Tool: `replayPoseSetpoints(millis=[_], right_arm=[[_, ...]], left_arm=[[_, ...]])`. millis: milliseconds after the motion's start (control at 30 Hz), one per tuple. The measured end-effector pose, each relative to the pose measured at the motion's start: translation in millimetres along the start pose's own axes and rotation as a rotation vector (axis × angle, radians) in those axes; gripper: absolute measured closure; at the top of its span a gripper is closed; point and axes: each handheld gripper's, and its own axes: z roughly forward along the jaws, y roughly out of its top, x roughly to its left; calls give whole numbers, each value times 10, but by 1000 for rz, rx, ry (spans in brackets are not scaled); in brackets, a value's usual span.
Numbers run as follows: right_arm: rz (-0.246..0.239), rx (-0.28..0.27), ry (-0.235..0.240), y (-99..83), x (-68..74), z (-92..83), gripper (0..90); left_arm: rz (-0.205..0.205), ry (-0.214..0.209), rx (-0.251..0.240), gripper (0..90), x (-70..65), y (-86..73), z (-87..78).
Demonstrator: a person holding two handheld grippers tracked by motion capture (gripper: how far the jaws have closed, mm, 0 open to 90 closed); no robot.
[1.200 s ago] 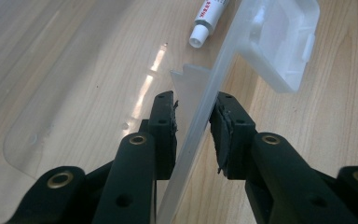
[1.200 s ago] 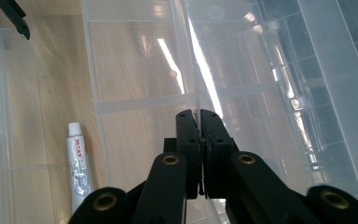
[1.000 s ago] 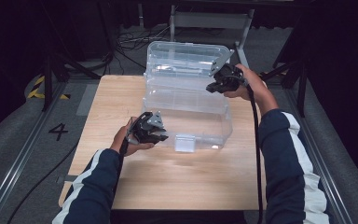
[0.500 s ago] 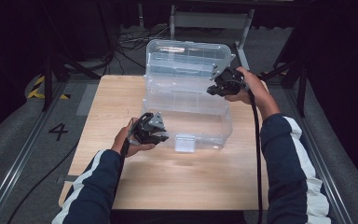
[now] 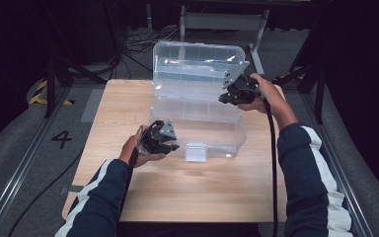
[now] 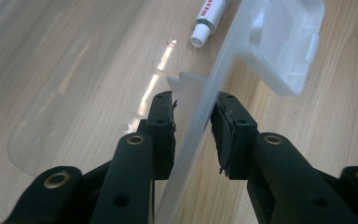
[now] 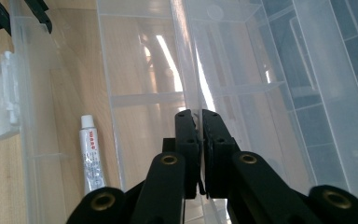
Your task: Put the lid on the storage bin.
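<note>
Left gripper (image 5: pixel 164 139): we hold it at the near front-left corner of the clear box (image 5: pixel 212 131); its jaws straddle the front wall, pinching it.
Latch (image 6: pixel 284 44): white, on the front wall, just past our left jaws.
Clear box: sits mid-surface (image 5: pixel 187 190), lid (image 5: pixel 197 64) standing open at the back.
Tube (image 7: pixel 91 156): 1 small white tube lies on the box floor.
Right gripper (image 5: pixel 236 93): farther back at the right, jaws pressed together on a thin clear wall.
</note>
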Motion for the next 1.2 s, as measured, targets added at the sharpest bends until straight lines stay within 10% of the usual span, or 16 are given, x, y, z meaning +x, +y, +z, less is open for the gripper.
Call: replayPoseSetpoints(millis=[1200], right_arm=[[-1, -25, -1, -61, 174, -30, 854]], left_arm=[[-2, 12, -6, 685, -11, -3, 3]])
